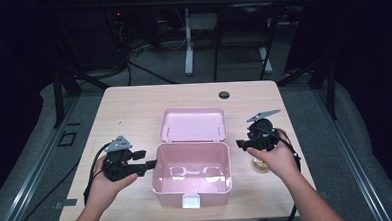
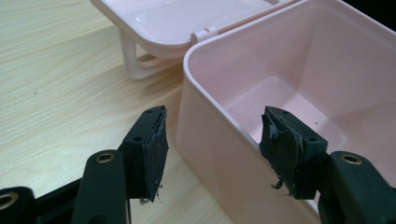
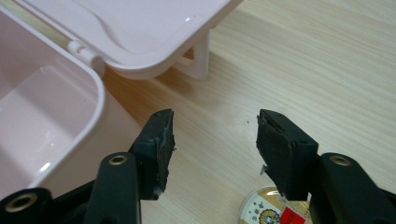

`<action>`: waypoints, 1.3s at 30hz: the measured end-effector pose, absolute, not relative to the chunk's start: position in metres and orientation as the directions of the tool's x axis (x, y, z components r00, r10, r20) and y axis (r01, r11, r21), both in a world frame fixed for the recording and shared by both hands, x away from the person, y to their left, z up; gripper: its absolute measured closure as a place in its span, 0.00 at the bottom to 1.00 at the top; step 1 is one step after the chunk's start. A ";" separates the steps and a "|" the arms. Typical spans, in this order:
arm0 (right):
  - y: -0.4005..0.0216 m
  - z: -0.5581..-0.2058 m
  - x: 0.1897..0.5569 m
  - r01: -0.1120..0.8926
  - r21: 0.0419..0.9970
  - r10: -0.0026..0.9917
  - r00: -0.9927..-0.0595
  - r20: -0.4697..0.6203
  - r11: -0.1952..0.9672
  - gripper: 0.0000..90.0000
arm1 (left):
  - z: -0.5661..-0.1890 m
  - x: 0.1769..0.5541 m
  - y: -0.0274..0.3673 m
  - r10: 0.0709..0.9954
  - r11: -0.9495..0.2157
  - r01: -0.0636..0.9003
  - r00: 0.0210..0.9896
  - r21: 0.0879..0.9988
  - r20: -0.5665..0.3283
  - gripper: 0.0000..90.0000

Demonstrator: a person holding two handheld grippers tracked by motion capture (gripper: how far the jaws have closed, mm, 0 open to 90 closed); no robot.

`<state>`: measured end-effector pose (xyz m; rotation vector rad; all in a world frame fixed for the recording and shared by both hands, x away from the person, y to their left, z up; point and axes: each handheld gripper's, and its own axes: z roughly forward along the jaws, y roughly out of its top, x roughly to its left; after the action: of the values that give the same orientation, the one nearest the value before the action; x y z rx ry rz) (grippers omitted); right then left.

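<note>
A lab or recording studio: dark curtained walls, cables (image 1: 146,45) on the floor at 12 o'clock, metal frame struts (image 1: 63,91) around the wooden bench (image 1: 129,113).

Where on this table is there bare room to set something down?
The wooden table is bare beyond the open pink plastic box and its lid, and along the left edge. It is crowded beside the box: left gripper, right gripper, small round tin.

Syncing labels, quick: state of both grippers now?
Left gripper: open, jaws straddling the pink box wall, not gripping.
Right gripper: open, holding nothing.
</note>
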<state>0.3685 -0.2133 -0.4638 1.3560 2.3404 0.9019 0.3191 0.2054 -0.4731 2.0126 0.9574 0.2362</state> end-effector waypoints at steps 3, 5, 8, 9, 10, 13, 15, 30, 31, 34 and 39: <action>-0.216 -0.466 0.370 0.676 0.643 0.859 -0.508 0.054 0.360 0.49 | -0.472 0.319 0.206 0.704 -0.330 0.548 0.685 0.769 -0.186 0.45; -0.218 -0.466 0.371 0.683 0.637 0.861 -0.505 0.057 0.359 0.48 | -0.472 0.319 0.205 0.703 -0.335 0.548 0.687 0.767 -0.184 0.45; -0.221 -0.465 0.372 0.690 0.626 0.864 -0.500 0.049 0.364 0.44 | -0.472 0.318 0.205 0.705 -0.333 0.547 0.686 0.768 -0.183 0.45; -0.222 -0.465 0.372 0.689 0.624 0.864 -0.501 0.042 0.369 0.44 | -0.472 0.318 0.206 0.704 -0.333 0.548 0.686 0.768 -0.185 0.45; -0.224 -0.464 0.373 0.693 0.619 0.866 -0.499 0.040 0.371 0.43 | -0.472 0.319 0.206 0.704 -0.331 0.547 0.686 0.769 -0.185 0.44; -0.228 -0.466 0.375 0.708 0.600 0.869 -0.492 0.040 0.373 0.40 | -0.471 0.318 0.207 0.705 -0.328 0.546 0.685 0.771 -0.185 0.44; -0.229 -0.469 0.376 0.712 0.592 0.872 -0.489 0.033 0.377 0.40 | -0.471 0.318 0.208 0.707 -0.329 0.544 0.684 0.771 -0.181 0.44; -0.251 -0.493 0.390 0.804 0.446 0.896 -0.444 0.010 0.393 0.36 | -0.469 0.317 0.209 0.717 -0.324 0.547 0.674 0.772 -0.176 0.44; -0.252 -0.494 0.391 0.806 0.438 0.896 -0.444 0.003 0.398 0.36 | -0.469 0.317 0.210 0.718 -0.325 0.545 0.674 0.773 -0.174 0.44; -0.255 -0.498 0.392 0.821 0.418 0.900 -0.435 0.014 0.390 0.35 | -0.468 0.316 0.209 0.717 -0.323 0.546 0.675 0.773 -0.177 0.44; -0.257 -0.503 0.393 0.832 0.377 0.897 -0.443 0.007 0.408 0.29 | -0.468 0.316 0.209 0.718 -0.321 0.543 0.674 0.776 -0.175 0.44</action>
<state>0.3926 -0.2572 -0.5033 1.5345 2.4651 0.4877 0.3158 0.2094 -0.4684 2.0097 0.9748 0.2521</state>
